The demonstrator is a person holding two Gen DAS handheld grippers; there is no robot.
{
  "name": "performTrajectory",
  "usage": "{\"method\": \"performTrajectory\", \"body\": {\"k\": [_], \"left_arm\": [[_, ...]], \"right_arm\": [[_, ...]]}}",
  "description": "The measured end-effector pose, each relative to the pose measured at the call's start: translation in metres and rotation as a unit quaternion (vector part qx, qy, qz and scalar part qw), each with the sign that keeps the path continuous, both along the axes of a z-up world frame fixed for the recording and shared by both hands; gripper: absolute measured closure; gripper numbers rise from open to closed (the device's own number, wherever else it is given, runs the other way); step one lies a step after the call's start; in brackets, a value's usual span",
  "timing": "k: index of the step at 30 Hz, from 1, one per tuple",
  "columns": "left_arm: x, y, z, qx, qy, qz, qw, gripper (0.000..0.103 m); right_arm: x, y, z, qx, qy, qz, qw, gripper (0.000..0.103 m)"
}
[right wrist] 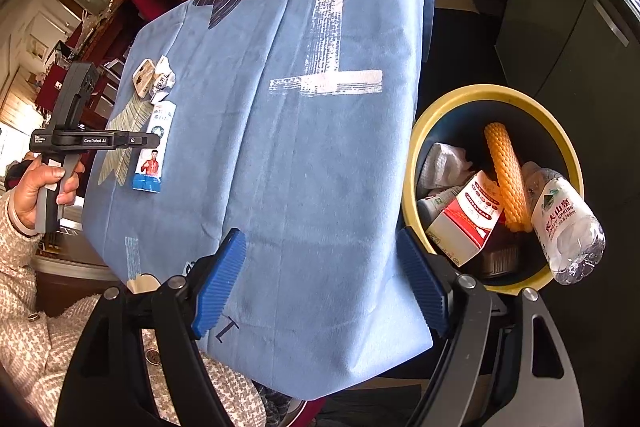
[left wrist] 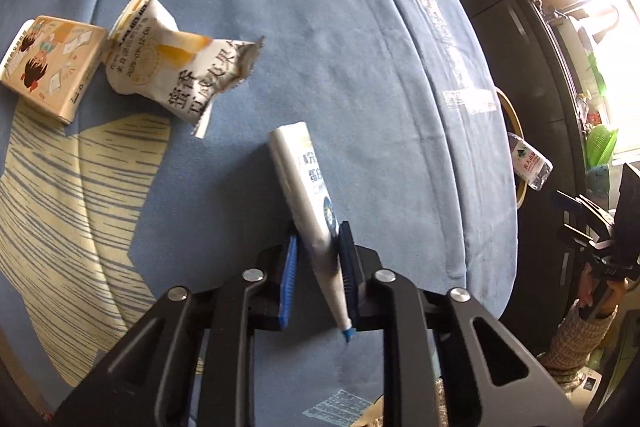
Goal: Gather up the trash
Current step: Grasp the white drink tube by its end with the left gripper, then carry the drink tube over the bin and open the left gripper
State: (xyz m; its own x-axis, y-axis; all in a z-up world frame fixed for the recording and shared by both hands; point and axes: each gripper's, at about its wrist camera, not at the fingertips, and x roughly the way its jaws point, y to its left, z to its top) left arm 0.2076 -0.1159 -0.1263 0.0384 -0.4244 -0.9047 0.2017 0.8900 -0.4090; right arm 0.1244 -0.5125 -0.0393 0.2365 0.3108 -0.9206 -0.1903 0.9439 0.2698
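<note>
My left gripper (left wrist: pixel 319 233) is shut on the lower end of a flat white pouch (left wrist: pixel 300 179) with blue print, which sticks up from between the blue pads over the blue tablecloth (left wrist: pixel 360 67). The right wrist view shows the same pouch (right wrist: pixel 154 151) at the left gripper's tip. A crumpled white snack wrapper (left wrist: pixel 176 67) and a small beige carton (left wrist: pixel 48 63) lie further off on the cloth. My right gripper (right wrist: pixel 320 239) stands open over the cloth's near edge, with nothing between its fingers.
A yellow-rimmed bin (right wrist: pixel 492 93) stands on the floor right of the table. It holds a corn cob (right wrist: pixel 506 175), a red and white carton (right wrist: pixel 468 219) and tissue; a clear water bottle (right wrist: pixel 564 223) leans on its rim. Dark cabinets (right wrist: pixel 560 27) stand behind.
</note>
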Motion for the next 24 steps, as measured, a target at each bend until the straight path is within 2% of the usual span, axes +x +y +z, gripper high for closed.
{"method": "performTrajectory", "body": {"k": [5,12,16,19,24], "left_arm": [[-0.006,-0.018,0.012,-0.001,-0.023,-0.039,0.9990,0.092],[-0.011,-0.066,0.057,0.023,-0.102,-0.109,0.9886,0.092],[-0.008,-0.114,0.084,0.021,-0.144,-0.159,0.9766,0.092],[-0.008,-0.163,0.098,0.018,-0.172,-0.206,0.9632,0.092],[-0.007,-0.261,0.101,0.006,-0.198,-0.277,0.9403,0.092]], "right_arm": [[-0.004,-0.004,0.003,0.002,-0.006,-0.005,1.000,0.026],[-0.014,-0.024,0.008,-0.015,-0.012,-0.029,0.999,0.026],[-0.028,-0.050,0.014,-0.035,-0.017,-0.059,0.998,0.026],[-0.041,-0.074,0.018,-0.042,-0.020,-0.087,0.995,0.026],[-0.062,-0.109,0.017,-0.041,-0.020,-0.127,0.991,0.026]]}}
